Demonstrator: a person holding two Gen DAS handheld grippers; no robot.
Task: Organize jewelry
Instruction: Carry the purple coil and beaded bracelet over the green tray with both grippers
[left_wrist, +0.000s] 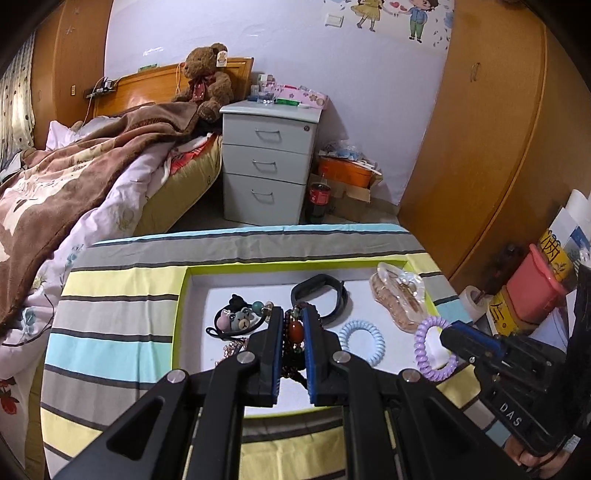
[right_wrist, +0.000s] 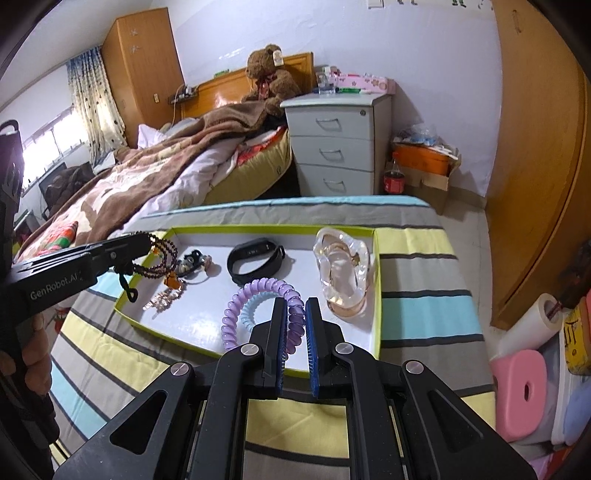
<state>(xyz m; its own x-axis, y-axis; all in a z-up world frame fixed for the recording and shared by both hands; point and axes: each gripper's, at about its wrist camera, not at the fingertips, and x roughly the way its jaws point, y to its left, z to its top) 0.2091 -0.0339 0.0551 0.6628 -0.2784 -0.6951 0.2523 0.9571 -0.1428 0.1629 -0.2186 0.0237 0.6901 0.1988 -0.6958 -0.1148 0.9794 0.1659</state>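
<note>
Behind the right tool (right_wrist: 294, 306), a pink stool (right_wrist: 524, 395) shows.

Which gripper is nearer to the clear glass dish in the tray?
Right. The right gripper holds the purple coil tie just beside the glass dish; the left gripper holds beads at the tray's opposite end.

Tray (right_wrist: 375, 295) on table (right_wrist: 417, 288): wristband (right_wrist: 255, 260) far centre, clear dish (right_wrist: 341, 271) right, bear hair tie (left_wrist: 240, 317) left, coil tie (left_wrist: 364, 338) near centre. Nightstand (left_wrist: 269, 162) behind table, bed (left_wrist: 92, 177) far left.
</note>
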